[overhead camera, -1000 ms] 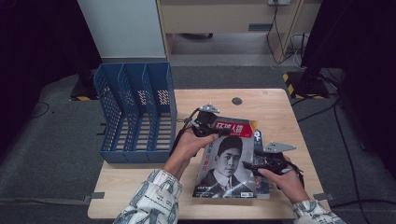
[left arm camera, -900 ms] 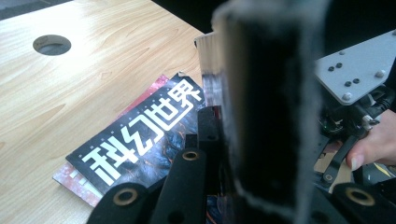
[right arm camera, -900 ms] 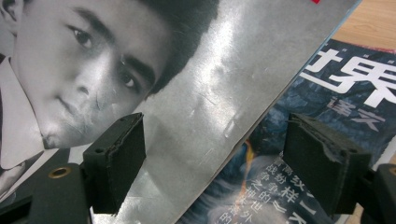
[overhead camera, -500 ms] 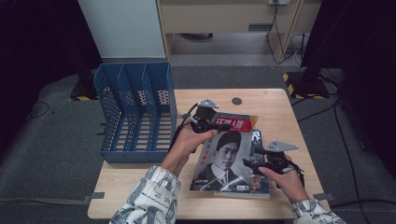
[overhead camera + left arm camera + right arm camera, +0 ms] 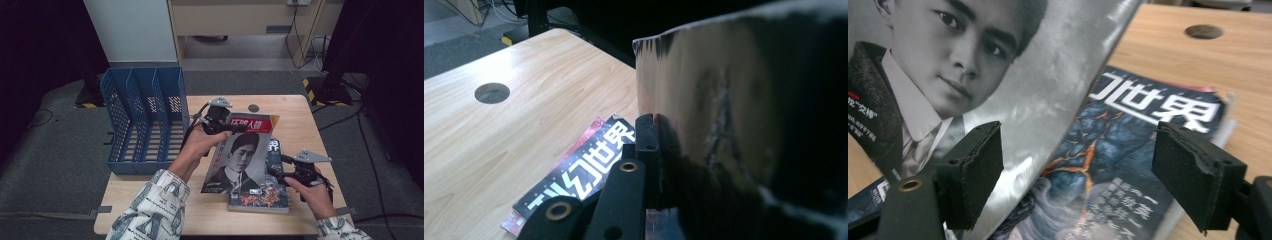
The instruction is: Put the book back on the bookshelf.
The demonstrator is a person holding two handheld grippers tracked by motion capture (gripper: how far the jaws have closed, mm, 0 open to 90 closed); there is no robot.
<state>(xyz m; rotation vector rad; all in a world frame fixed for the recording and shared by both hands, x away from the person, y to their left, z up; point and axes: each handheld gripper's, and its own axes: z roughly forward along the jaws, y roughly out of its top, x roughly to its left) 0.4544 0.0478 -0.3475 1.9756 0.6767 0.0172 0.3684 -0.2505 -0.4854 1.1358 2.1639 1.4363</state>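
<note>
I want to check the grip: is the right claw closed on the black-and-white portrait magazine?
No, the right claw is open, its pads apart and off the black-and-white portrait magazine.

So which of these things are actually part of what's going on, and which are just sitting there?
In use:
- portrait magazine, tilted up off the pile
- left gripper, shut on its top edge
- blue magazine lying underneath
- right gripper, open beside both magazines
- file rack, empty, probably where the magazines go

Just there:
- table and its cable hole
- cabinets behind
</note>
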